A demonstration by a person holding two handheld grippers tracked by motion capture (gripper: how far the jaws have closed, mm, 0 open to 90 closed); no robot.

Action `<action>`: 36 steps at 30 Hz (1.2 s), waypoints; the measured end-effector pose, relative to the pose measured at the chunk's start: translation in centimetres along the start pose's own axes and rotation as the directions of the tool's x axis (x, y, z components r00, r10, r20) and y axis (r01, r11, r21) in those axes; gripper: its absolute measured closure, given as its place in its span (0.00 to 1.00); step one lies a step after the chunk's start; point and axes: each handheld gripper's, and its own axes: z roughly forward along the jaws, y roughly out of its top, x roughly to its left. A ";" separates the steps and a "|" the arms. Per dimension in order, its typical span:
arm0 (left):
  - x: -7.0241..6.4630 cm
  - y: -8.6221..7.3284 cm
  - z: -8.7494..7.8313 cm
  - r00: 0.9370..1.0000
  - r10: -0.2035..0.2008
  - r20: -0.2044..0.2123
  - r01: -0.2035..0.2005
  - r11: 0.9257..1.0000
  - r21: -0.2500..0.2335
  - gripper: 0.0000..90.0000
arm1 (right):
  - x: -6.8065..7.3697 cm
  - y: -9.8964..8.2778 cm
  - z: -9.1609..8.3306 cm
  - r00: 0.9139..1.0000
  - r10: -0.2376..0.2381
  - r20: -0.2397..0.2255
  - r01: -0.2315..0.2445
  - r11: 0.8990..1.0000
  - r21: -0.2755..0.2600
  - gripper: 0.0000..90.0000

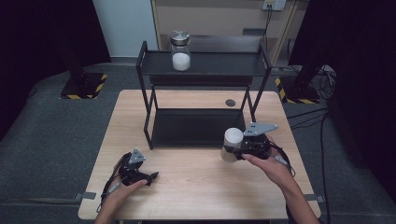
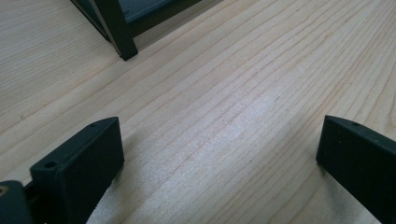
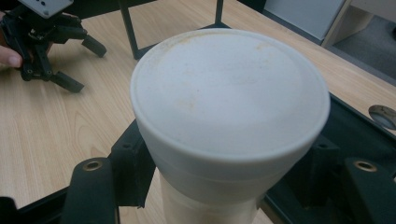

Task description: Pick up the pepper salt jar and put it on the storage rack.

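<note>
R gripper (image 1: 239, 150) clamped on white lidded jar (image 1: 231, 143)
L gripper (image 1: 148, 177) near-left on table (image 1: 201, 186), 2 jaws apart, holding nothing.

I can read no text, label, brand or number anywhere. The white container (image 3: 229, 126) in my right claw (image 1: 239, 150) is blank, the glass jar (image 1: 180, 51) on the rack shows no label, and the only marking is yellow-and-black hazard striping (image 1: 99, 87) on floor stands.

One white cup (image 1: 231, 142), one glass jar (image 1: 180, 50). One black rack (image 1: 204, 88) stands on one worktop (image 1: 196, 182). Two tools: left (image 1: 152, 177), right (image 1: 232, 150).
</note>
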 end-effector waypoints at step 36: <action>0.0 0.0 0.0 1.000 0.000 0.000 0.000 1.000 0.000 0.00 | -2.1 5.2 -1.2 0.999 -0.035 -0.026 0.034 0.999 -0.020 0.39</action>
